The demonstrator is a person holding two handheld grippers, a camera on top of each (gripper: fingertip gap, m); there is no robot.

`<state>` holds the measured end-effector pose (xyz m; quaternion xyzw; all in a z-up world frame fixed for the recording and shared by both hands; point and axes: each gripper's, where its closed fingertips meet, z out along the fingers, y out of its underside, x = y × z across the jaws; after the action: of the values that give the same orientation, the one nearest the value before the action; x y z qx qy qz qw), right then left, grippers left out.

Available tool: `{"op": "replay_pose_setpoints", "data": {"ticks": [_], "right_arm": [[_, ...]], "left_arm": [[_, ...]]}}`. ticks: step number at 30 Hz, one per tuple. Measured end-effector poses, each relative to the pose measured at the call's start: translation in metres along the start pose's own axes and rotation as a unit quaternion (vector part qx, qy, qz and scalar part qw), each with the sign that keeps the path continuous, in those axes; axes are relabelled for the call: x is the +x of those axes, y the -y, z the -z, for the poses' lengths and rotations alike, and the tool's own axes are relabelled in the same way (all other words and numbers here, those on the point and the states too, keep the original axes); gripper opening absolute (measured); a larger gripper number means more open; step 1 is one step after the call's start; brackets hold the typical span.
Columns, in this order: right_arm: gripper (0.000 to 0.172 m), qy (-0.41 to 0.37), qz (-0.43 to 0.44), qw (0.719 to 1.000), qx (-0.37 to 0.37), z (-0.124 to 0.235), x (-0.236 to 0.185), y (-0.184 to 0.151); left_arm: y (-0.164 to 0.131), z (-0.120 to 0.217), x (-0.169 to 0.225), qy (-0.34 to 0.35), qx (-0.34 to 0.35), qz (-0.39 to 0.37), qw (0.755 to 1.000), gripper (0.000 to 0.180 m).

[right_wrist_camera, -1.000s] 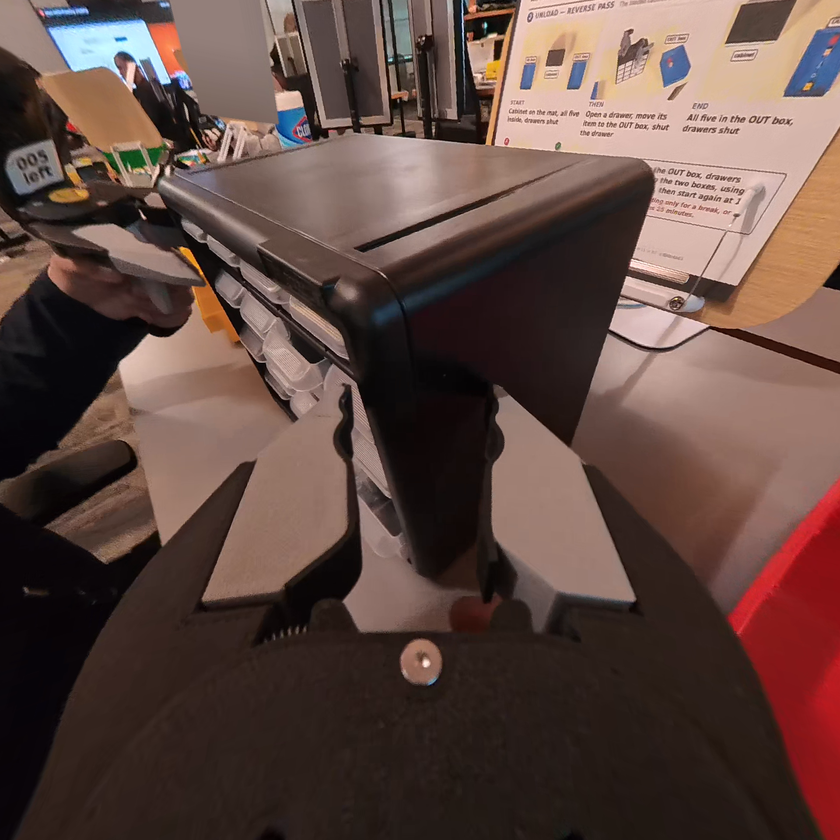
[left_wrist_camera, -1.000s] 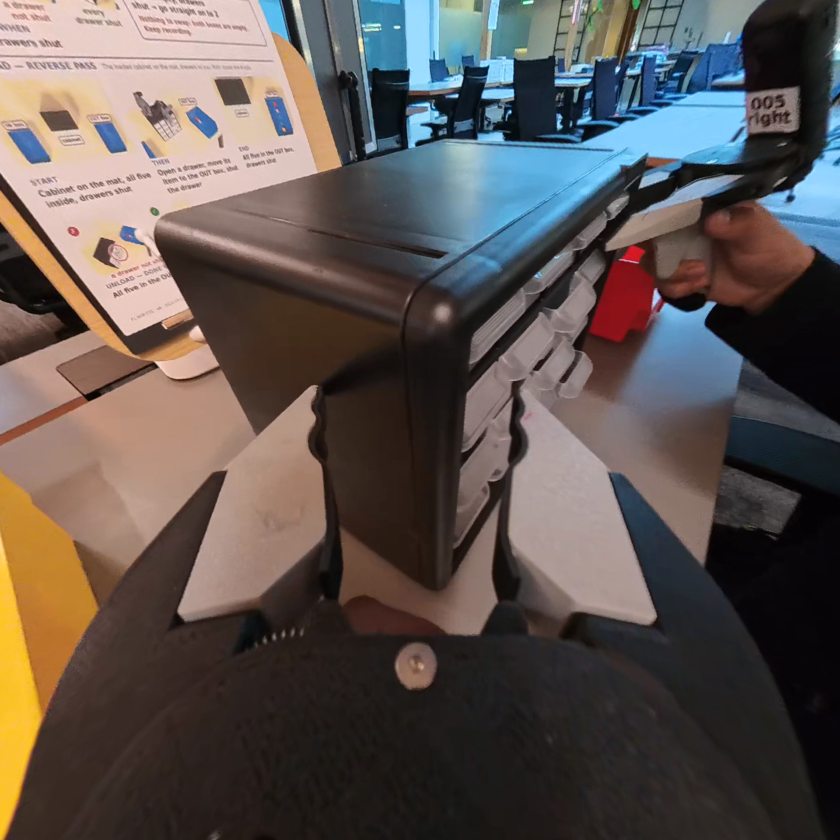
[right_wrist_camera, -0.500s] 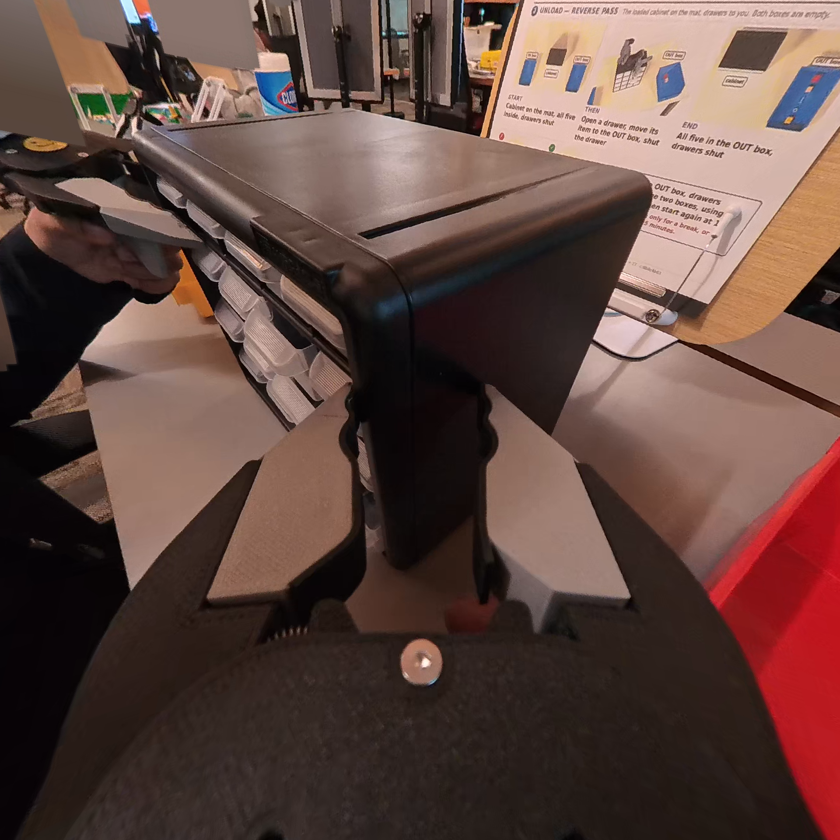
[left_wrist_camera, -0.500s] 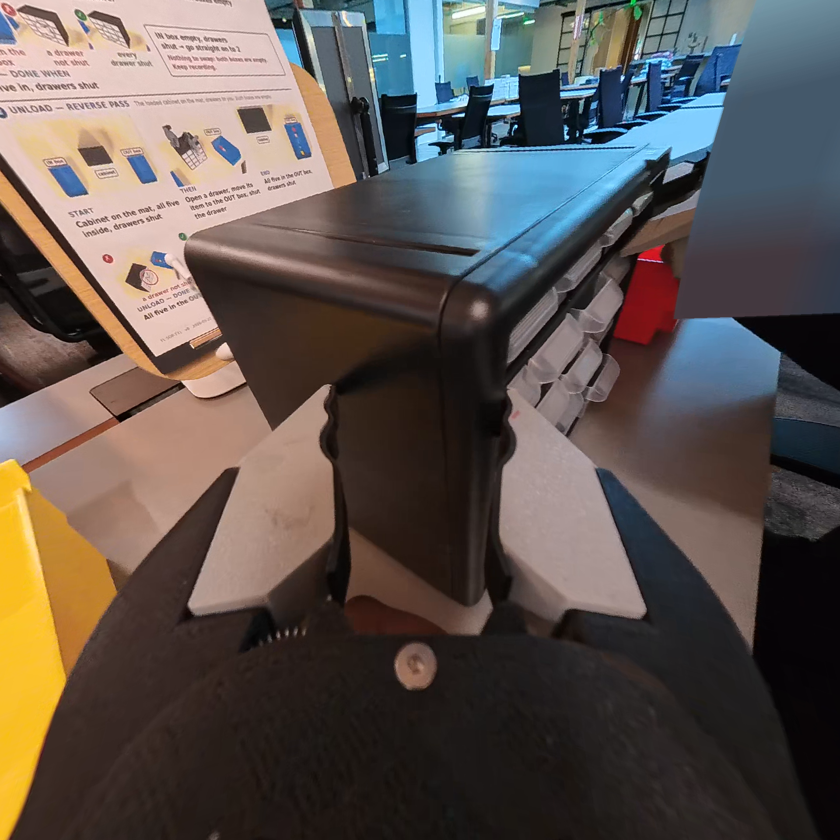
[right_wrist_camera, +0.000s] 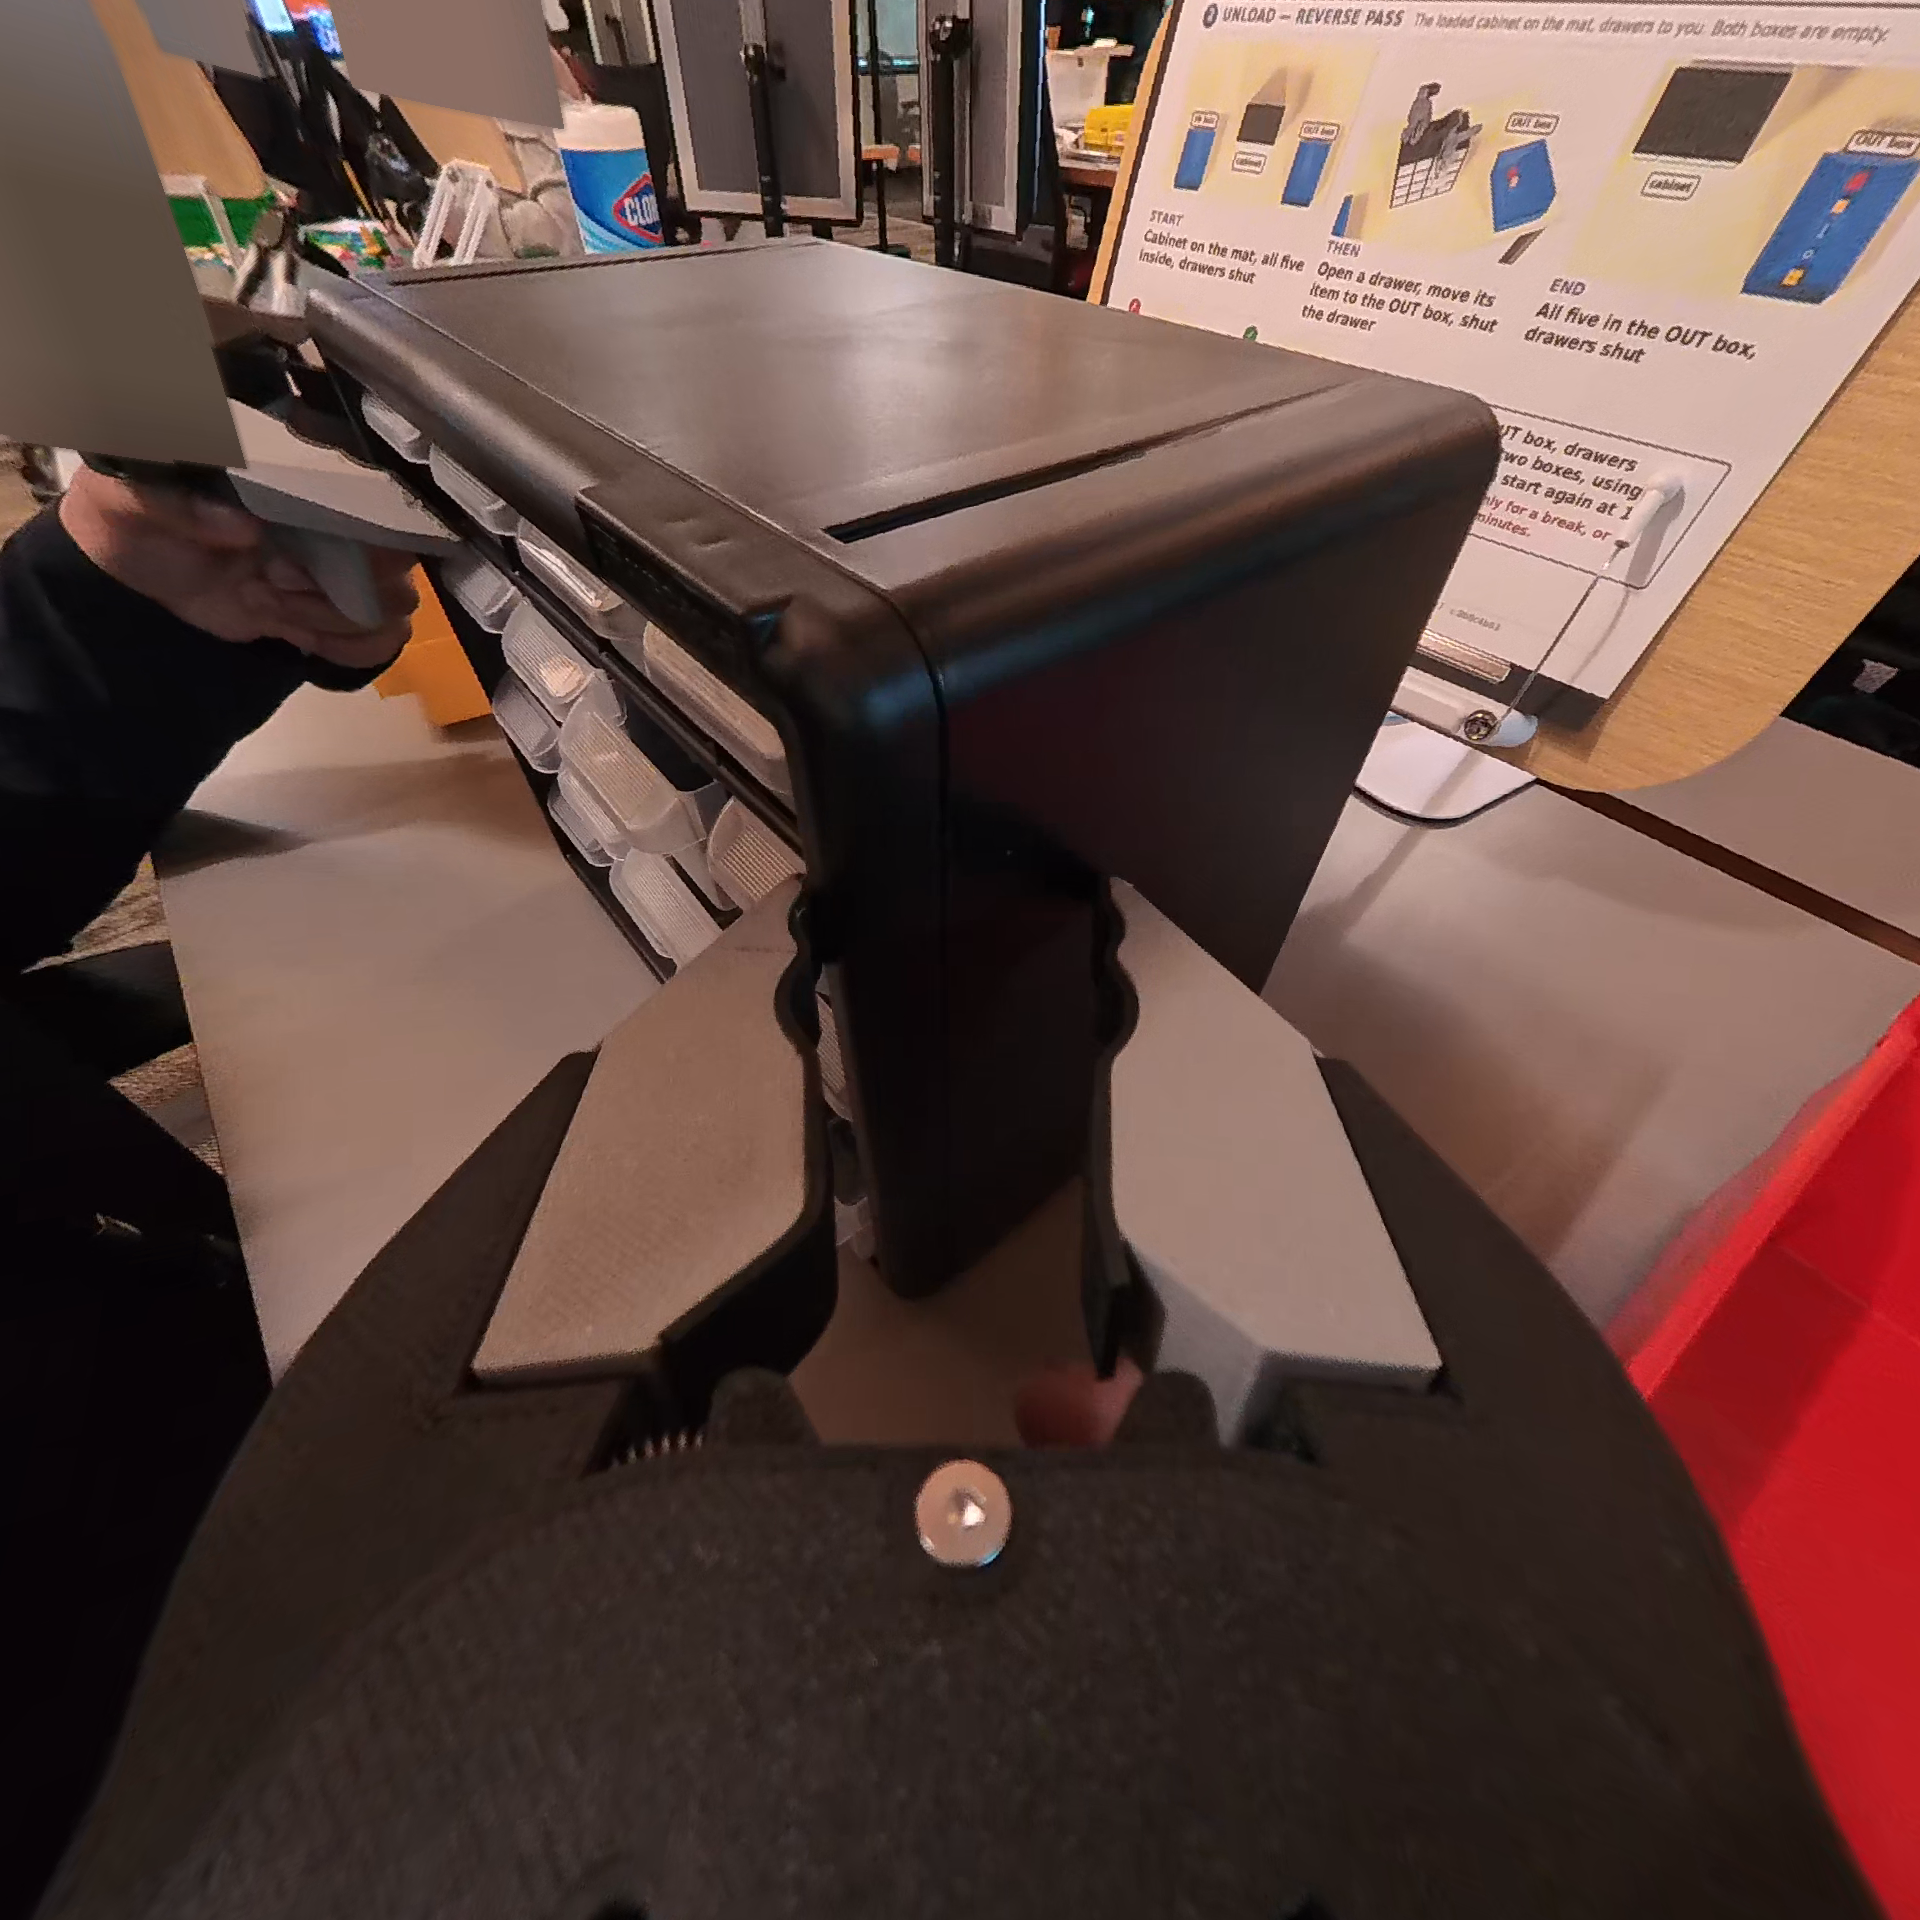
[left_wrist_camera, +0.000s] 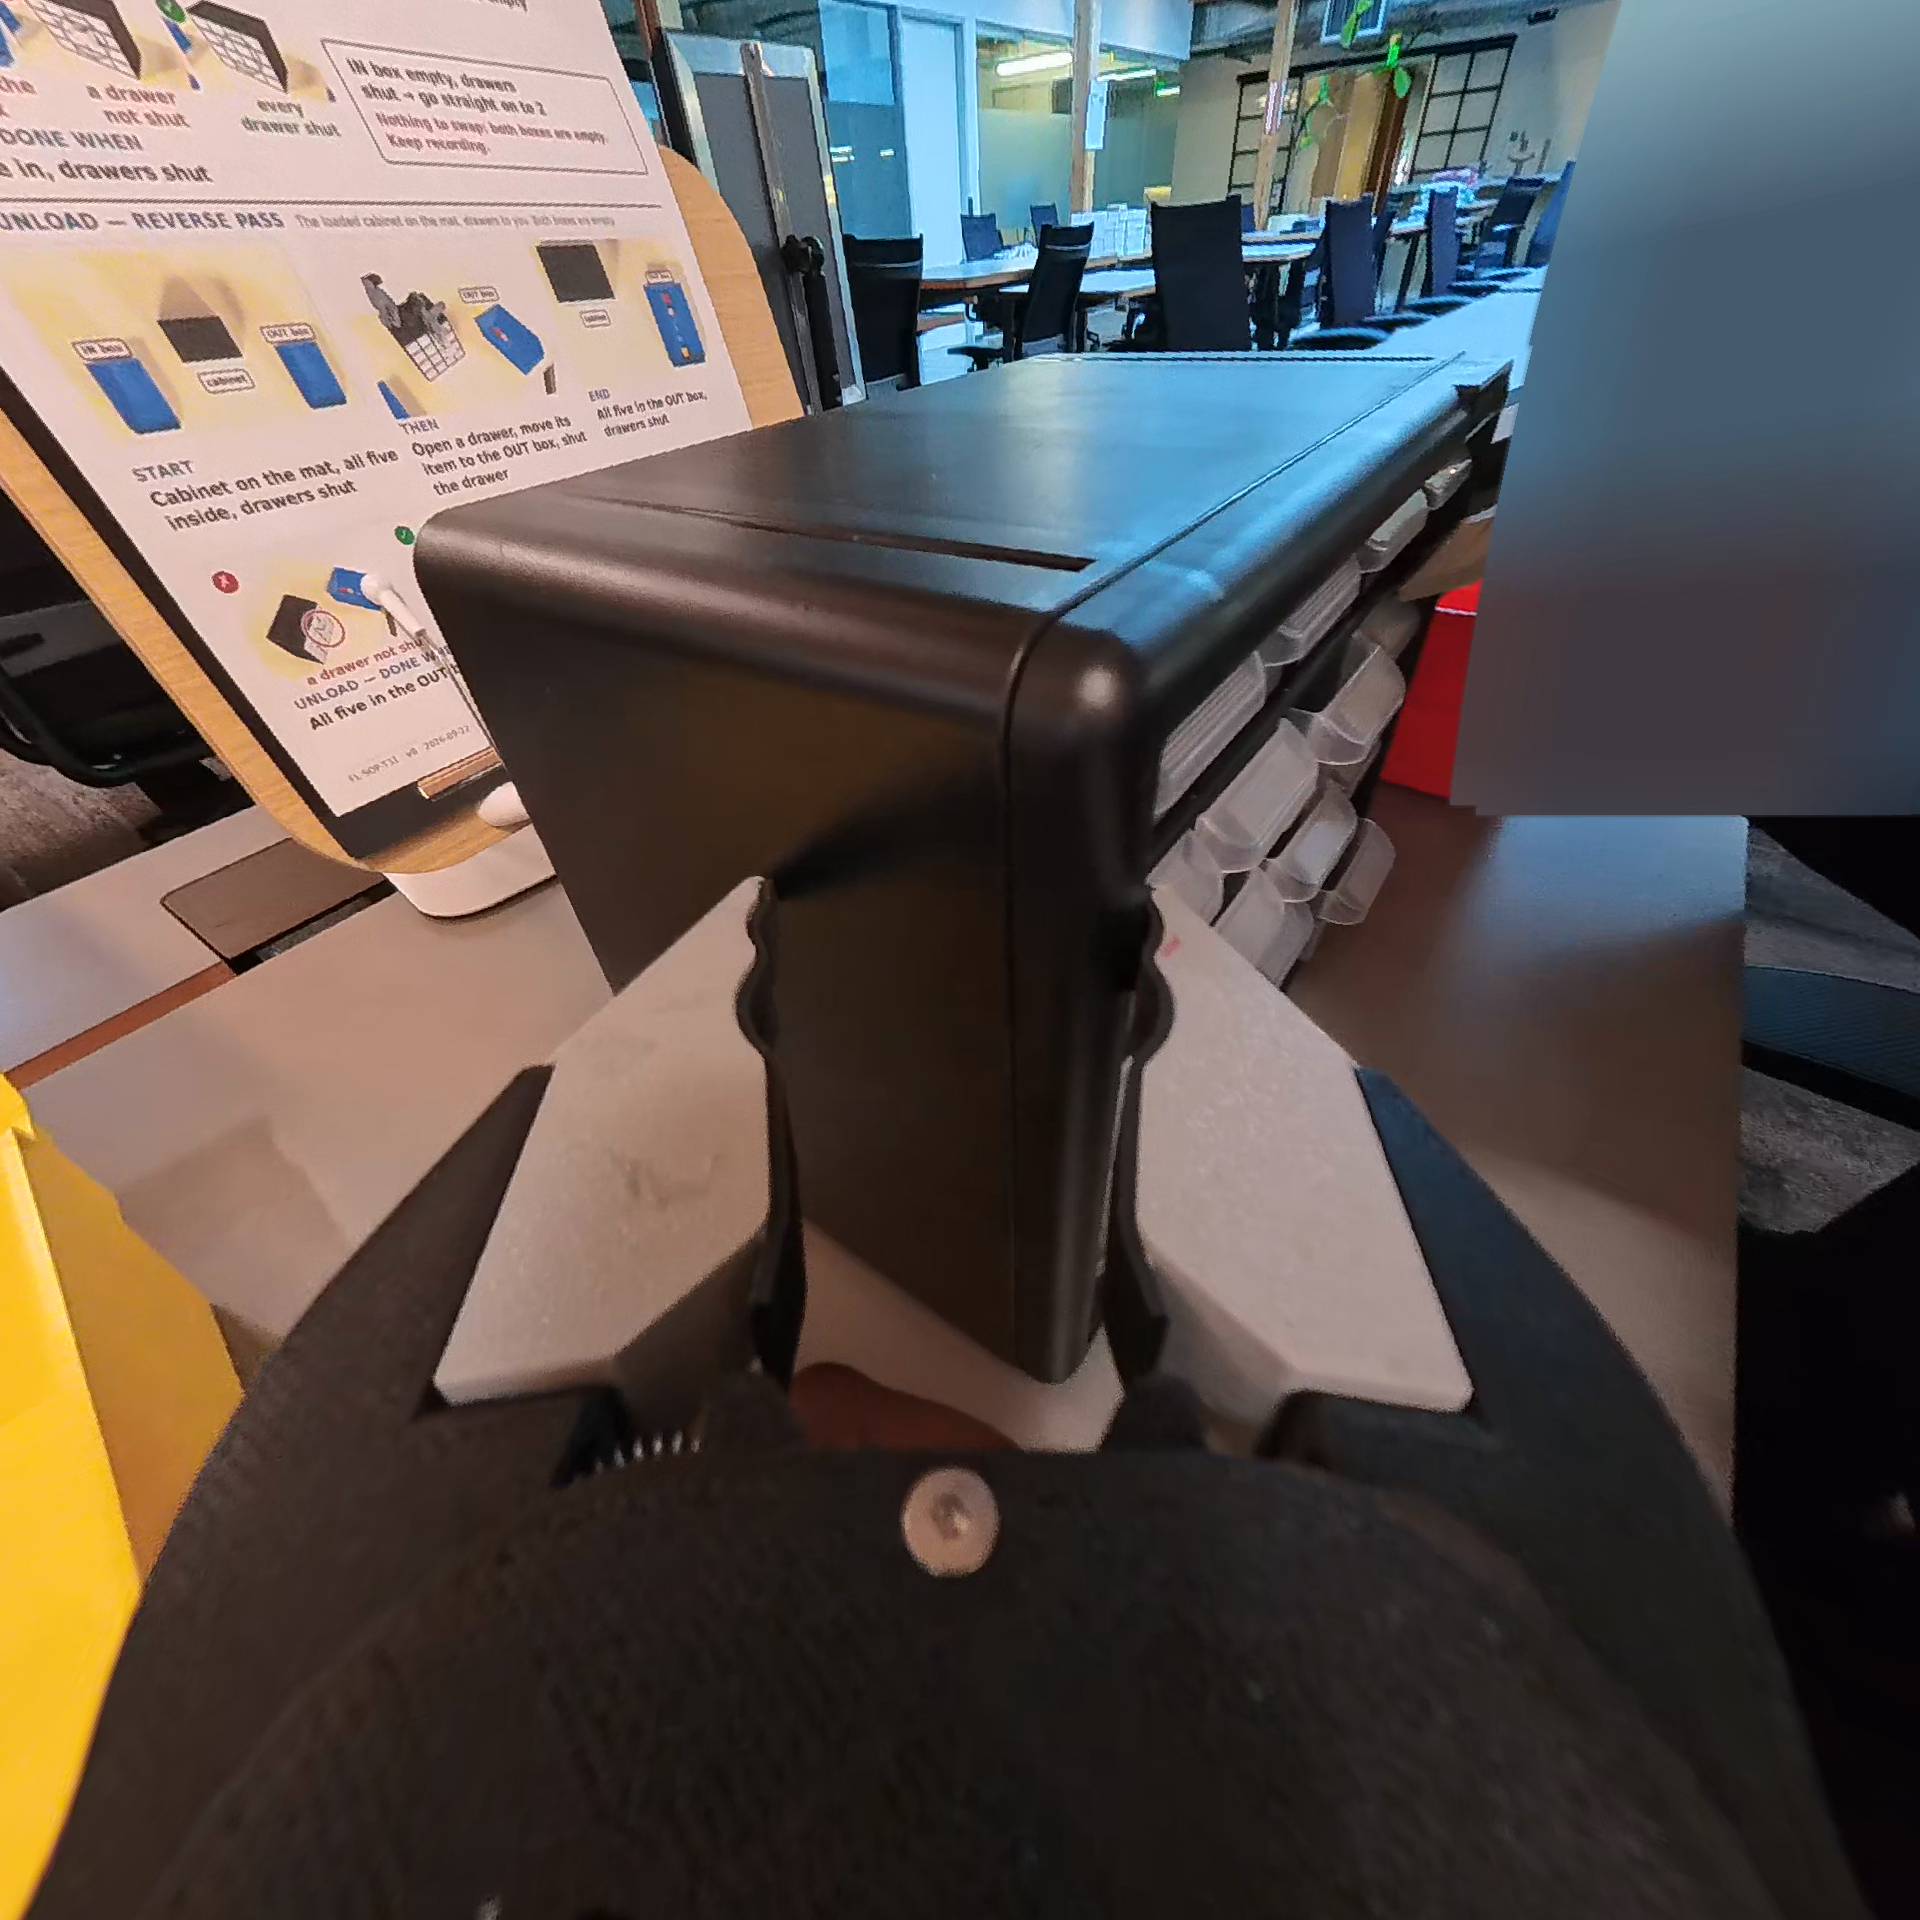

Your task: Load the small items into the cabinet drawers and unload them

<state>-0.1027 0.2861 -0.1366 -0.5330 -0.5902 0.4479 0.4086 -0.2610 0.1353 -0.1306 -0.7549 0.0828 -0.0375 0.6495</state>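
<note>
At cabinet (left_wrist_camera: 883,831) end corners: both grippers clamped on.

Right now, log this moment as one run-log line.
left gripper: clamped on cabinet front-left corner | right gripper: clamped on front-right corner | drawers: facing person | yellow bin, red bin: flanking

One black cabinet (left_wrist_camera: 831,727), two tools, one yellow bin (left_wrist_camera: 62,1455), one red bin (right_wrist_camera: 1818,1351)
</note>
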Motion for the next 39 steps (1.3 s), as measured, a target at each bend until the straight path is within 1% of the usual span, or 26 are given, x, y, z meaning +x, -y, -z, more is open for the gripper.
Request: {"op": "replay_pose_setpoints", "data": {"ticks": [6, 13, 22, 39], "right_arm": [[0.049, -0.001, 0.000, 1.000, -0.003, -0.0012, 0.0013, 0.0001], [0.049, -0.008, 0.001, 1.000, -0.010, -0.0016, 0.0017, -0.0003], [0.049, -0.016, -0.006, 1.000, -0.016, -0.0021, 0.0019, -0.0003], [0.050, -0.015, -0.008, 1.000, 0.000, -0.0031, 0.0032, 0.0002]], "left_arm": [[-0.0020, 0.0020, 0.0014, 0.001, 0.010, 0.015, 1.000, 0.063], [-0.0049, 0.0036, 0.0029, 0.008, 0.007, 0.012, 1.000, 0.059], [-0.0041, 0.0028, 0.0021, 0.018, 0.003, 0.014, 1.000, 0.059], [-0.0041, 0.0013, 0.0018, 0.036, -0.011, 0.019, 0.999, 0.060]]}}
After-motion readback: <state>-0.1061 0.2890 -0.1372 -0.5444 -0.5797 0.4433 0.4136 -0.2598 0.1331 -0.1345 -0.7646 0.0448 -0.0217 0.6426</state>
